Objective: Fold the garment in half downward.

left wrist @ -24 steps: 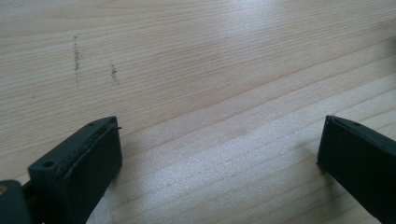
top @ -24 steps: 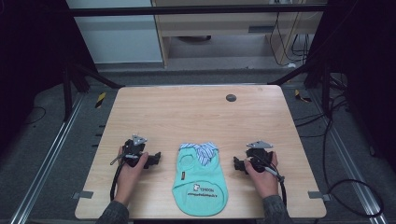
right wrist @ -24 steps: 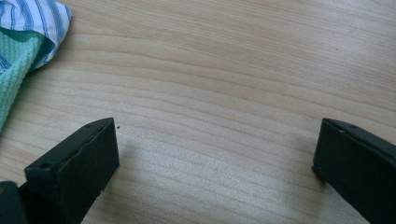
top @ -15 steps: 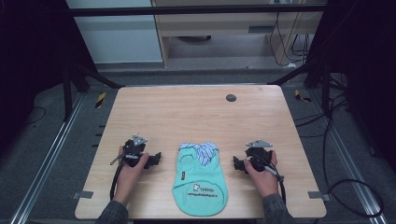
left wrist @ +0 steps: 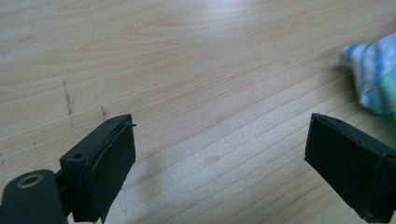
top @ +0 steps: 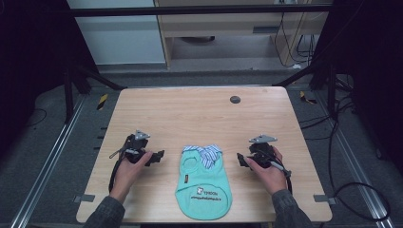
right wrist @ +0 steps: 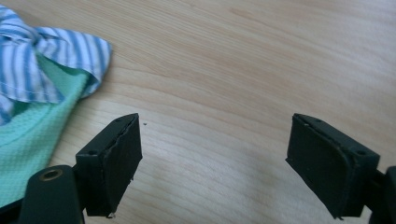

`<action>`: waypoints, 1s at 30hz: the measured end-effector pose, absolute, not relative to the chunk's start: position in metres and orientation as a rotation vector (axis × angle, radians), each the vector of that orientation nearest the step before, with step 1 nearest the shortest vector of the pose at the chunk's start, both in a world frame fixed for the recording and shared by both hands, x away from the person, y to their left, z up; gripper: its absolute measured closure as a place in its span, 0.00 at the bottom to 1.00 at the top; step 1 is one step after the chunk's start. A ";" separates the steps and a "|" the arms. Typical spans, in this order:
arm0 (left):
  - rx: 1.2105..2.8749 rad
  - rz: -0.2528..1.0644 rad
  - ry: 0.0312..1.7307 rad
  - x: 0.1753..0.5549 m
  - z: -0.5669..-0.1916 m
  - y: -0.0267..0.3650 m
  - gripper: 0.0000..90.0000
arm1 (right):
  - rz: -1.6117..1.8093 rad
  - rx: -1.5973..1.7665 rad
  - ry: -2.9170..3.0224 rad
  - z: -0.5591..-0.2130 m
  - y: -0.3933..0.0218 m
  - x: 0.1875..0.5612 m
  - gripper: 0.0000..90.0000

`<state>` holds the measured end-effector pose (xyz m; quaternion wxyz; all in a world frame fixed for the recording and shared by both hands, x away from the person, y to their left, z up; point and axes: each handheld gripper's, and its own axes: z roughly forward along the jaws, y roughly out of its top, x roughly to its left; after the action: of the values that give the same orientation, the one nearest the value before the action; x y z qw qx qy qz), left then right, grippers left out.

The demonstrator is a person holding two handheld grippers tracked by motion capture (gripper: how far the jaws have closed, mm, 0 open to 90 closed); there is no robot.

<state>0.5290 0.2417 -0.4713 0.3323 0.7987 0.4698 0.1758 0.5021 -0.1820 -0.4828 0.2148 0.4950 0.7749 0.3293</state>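
At the near edge of the surface [top: 199, 109], the small mint-green garment [top: 204, 183] lies flat, hem toward the person, striped blue-white collar [top: 203, 153] at its far end. Laid out flat and centred, I'd say so both hands get equal reach to it.

Left of the garment: left hand-held gripper [top: 154, 156], resting low on the wood, tips aimed at the garment's collar end but apart from it. Jaws wide, nothing between them; the left gripper view has bare wood in the gap and the collar [left wrist: 373, 77] off to one side.

Right of the garment: right hand-held gripper [top: 243, 161], mirrored pose, near the shoulder but not touching. Jaws wide and empty too; the right gripper view puts the collar [right wrist: 46, 60] and green cloth beside one jaw, not between.

Symmetric flank reads as a staging pose: each side looks set to pinch one edge near the collar.

Beyond the garment: open wood, then a dark round grommet [top: 235, 99] near the far edge, well apart.
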 end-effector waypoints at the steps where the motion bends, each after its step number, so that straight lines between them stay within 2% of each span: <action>1: 2.087 0.459 1.227 0.529 -0.471 0.242 0.09 | 0.913 1.373 2.149 -0.483 -0.182 0.502 0.21; 3: 2.082 0.436 1.219 0.530 -0.462 0.244 0.10 | 0.907 1.346 2.182 -0.478 -0.176 0.504 0.25; 4: 2.084 0.455 1.212 0.530 -0.458 0.244 0.13 | 0.905 1.328 2.200 -0.475 -0.173 0.505 0.25; 5: 2.091 0.480 1.204 0.530 -0.454 0.245 0.15 | 0.894 1.297 2.235 -0.471 -0.165 0.507 0.30; 7: 2.099 0.487 1.190 0.531 -0.447 0.246 0.16 | 0.882 1.266 2.250 -0.469 -0.162 0.509 0.32; 8: 2.096 0.479 1.180 0.532 -0.442 0.245 0.18 | 0.898 1.257 2.271 -0.464 -0.156 0.510 0.38; 10: 2.108 0.482 1.175 0.532 -0.439 0.244 0.19 | 0.903 1.243 2.284 -0.461 -0.154 0.511 0.39; 11: 2.127 0.496 1.162 0.533 -0.437 0.242 0.22 | 0.901 1.235 2.286 -0.459 -0.153 0.511 0.42; 14: 2.146 0.490 1.142 0.536 -0.429 0.235 0.24 | 0.928 1.207 2.307 -0.452 -0.149 0.514 0.51; 20: 2.144 0.499 1.107 0.544 -0.422 0.214 0.29 | 0.958 1.166 2.338 -0.448 -0.143 0.526 0.62; 26: 2.163 0.448 1.060 0.553 -0.424 0.193 0.32 | 0.983 1.136 2.383 -0.447 -0.138 0.536 0.70; 27: 2.168 0.450 1.053 0.554 -0.425 0.191 0.37 | 0.993 1.122 2.403 -0.446 -0.136 0.539 0.73; 30: 2.168 0.395 1.032 0.561 -0.425 0.181 0.41 | 1.024 1.101 2.437 -0.445 -0.134 0.542 0.77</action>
<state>0.5606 0.1806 -0.4255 0.3469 0.8356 0.3978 0.1522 0.5421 -0.1339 -0.4446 0.1385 0.3807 0.8429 0.3542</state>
